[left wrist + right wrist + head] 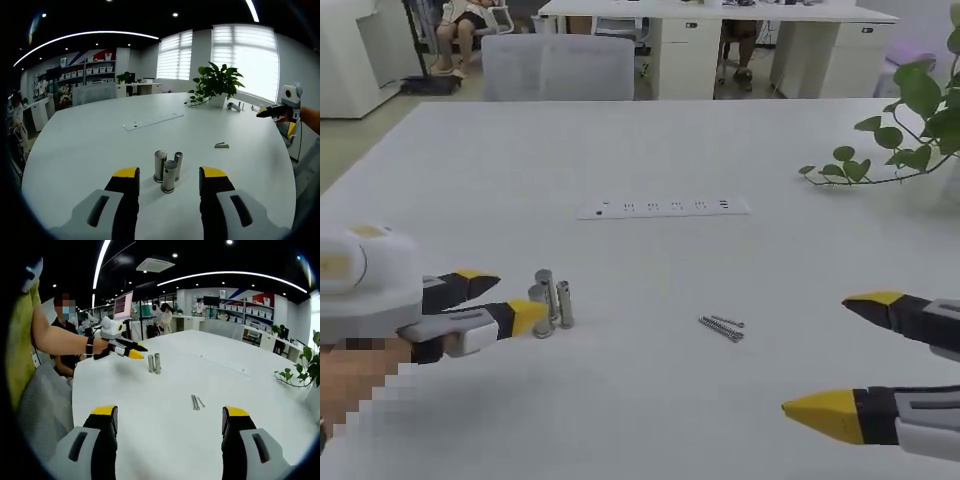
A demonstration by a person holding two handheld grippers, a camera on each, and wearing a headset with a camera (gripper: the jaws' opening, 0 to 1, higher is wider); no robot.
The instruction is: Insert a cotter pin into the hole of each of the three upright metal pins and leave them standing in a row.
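**Pin Handling and Claw Pose**

Three metal pins (551, 303) are standing upright in a tight cluster at the lower left of the head view, not yet in a row. The cotter pins (722, 327) are lying flat in a small bunch right of centre on the surface (650, 150), well apart from the cluster.

Handling, as judged:
- The metal pins are looking stiff, smooth and dense for their size. Being tall and narrow, they are likely to topple from a side knock. Take hold at mid-shank, keeping the cross hole clear.
- The cotter pins are looking light, thin and springy, and they are lying flush, so they may slip or flick away. Take hold at the looped head, leaving the legs free.

Pose:
- The left claw (520, 298) is reaching in from the left edge, low over the surface. Its jaws are standing open and holding nothing. In the left gripper view the cluster is standing between and just ahead of the tips. Whether one tip is touching a pin cannot be told.
- The right claw (815, 353) is entering from the lower right corner, pointing left towards the cotter pins. Its jaws are spread wide and empty.
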